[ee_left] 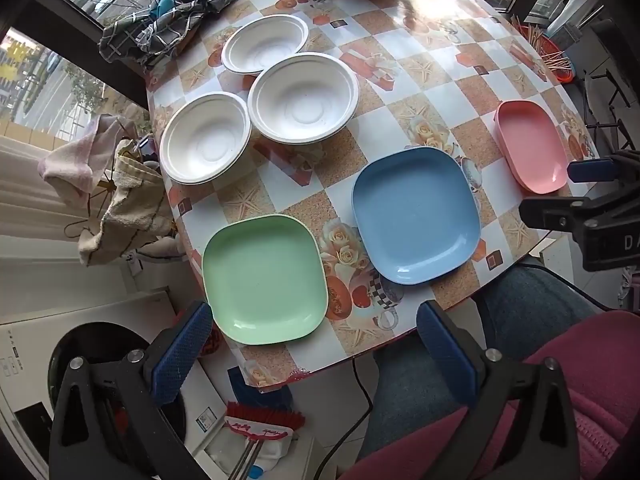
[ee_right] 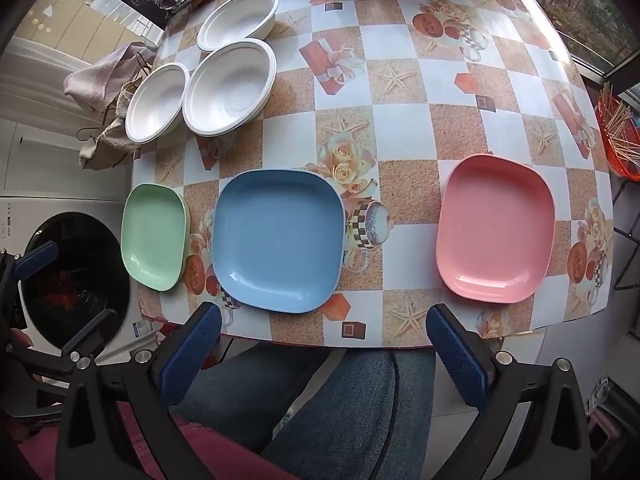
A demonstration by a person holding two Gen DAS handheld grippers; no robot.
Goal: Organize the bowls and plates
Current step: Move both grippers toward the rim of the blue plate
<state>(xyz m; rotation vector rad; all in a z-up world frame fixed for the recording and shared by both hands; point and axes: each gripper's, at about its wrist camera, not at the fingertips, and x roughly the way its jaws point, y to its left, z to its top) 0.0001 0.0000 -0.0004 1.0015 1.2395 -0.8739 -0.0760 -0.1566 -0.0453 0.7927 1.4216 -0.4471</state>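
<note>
Three white round paper bowls (ee_left: 205,138) (ee_left: 303,98) (ee_left: 265,44) clustered far-left on my checkered desk (ee_left: 420,40); three square plastic plates along the near edge: green (ee_left: 264,280), blue (ee_left: 416,216), pink (ee_right: 495,229). Both grippers, left (ee_left: 314,354) and right (ee_right: 324,354), hover with fingers spread wide, pinching nothing.

We read only the letters "DA" in white on the right gripper (ee_left: 592,196), just beyond the pink plate (ee_left: 531,146).

3 white bowls (ee_left: 264,44) far-left; green (ee_left: 264,280), blue (ee_left: 416,216), pink plates (ee_left: 530,146) near edge.
</note>
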